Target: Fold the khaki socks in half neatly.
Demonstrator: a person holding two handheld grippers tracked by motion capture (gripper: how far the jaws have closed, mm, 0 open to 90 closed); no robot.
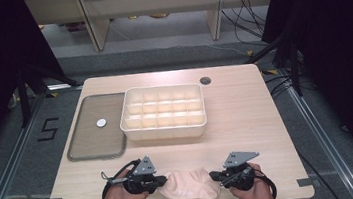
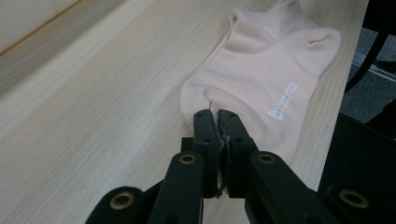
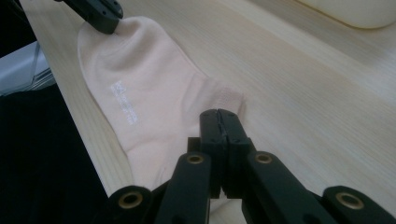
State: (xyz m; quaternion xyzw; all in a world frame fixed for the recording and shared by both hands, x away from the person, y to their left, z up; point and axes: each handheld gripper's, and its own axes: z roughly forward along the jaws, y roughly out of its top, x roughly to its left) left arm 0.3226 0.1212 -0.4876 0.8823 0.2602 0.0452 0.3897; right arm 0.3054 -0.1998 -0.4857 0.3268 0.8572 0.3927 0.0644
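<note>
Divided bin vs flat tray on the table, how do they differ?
The bin is cream with tall walls; the tray is dark, shallow and nearly flat. The bin is split into a grid of small compartments that look empty; the tray is one open surface with a small white disc on it. The tray sits left of the bin. Both are rectangular with rounded corners and lie beyond the sock.

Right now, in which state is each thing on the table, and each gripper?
Sock: lying flat at the near edge, pinched at both ends.
Left gripper: shut on sock.
Right gripper: shut on sock.
Divided box: open, compartments empty.
Tray: holds one white disc.
</note>
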